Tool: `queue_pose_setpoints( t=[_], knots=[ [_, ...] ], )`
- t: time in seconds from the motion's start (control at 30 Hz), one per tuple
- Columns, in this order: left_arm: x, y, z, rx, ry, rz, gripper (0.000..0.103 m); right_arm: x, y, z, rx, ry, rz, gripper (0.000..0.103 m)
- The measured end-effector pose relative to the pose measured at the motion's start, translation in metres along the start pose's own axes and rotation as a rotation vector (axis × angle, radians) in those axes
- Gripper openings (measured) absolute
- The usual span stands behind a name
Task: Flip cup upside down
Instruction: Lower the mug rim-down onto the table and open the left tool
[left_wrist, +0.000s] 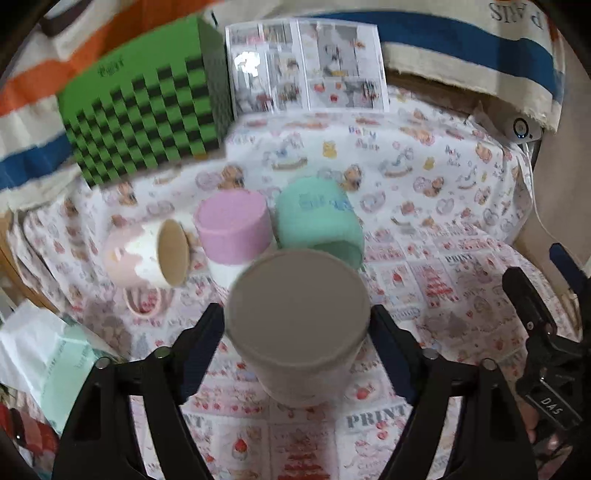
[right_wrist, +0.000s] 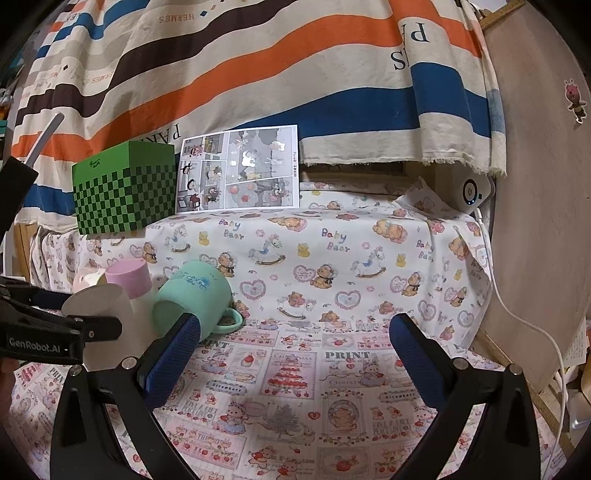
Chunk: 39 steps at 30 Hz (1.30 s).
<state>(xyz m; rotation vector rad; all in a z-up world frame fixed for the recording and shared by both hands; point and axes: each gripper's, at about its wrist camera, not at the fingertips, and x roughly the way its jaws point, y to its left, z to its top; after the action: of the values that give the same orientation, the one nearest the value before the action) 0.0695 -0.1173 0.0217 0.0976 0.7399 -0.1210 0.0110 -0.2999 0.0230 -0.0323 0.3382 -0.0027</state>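
Grey cup (left_wrist: 297, 325): sitting base-up on near bench (left_wrist: 461, 236), between spread left hand-held gripper (left_wrist: 297, 326) fingers, apparently untouched. Right hand-held gripper (right_wrist: 295, 354): hovering spread, empty. Advice: withdrawing straight back, avoiding nudging green mug (left_wrist: 319, 218).

Four cups (left_wrist: 297, 321), one green box (left_wrist: 144, 107), one comic sheet (left_wrist: 306, 64).

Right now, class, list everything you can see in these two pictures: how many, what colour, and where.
Grey cup: one, base up, between the left fingers.
Mint mug: one, tilted, behind it.
Pink-and-white cup: one, beside the mint mug.
Pale pink mug: one, on its side, far left.
Green checked box: one, at the back.
Comic sheet: one, propped beside the box.
Printed cloth: one, covering the table.
Left gripper: open around the grey cup.
Right gripper: open, empty.
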Motion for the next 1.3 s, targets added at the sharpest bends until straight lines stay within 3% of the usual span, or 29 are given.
queue_pose_setpoints(
  t=[0.23,0.47,0.63,0.93,1.17,1.3],
  knots=[
    [-0.046,0.028,0.001,-0.09,-0.256,-0.053,0.103,0.0,0.0,0.0,0.002,0.002,0.0,0.103],
    [-0.091,0.06,-0.022,-0.082,-0.517,-0.097,0.103,-0.001,0.0,-0.001,0.0,0.001,0.002,0.103],
    [-0.097,0.075,-0.037,-0.057,-0.556,-0.04,0.103,-0.001,0.002,0.001,-0.006,0.001,0.012,0.103],
    [-0.081,0.102,-0.062,-0.087,-0.525,0.01,0.103,-0.001,0.002,0.001,-0.006,0.002,0.012,0.103],
    [-0.067,0.105,-0.075,-0.07,-0.513,0.026,0.103,-0.001,0.002,0.001,-0.006,0.002,0.013,0.103],
    [-0.068,0.098,-0.08,-0.025,-0.532,0.08,0.103,-0.001,0.003,0.001,-0.008,0.002,0.014,0.103]
  ],
)
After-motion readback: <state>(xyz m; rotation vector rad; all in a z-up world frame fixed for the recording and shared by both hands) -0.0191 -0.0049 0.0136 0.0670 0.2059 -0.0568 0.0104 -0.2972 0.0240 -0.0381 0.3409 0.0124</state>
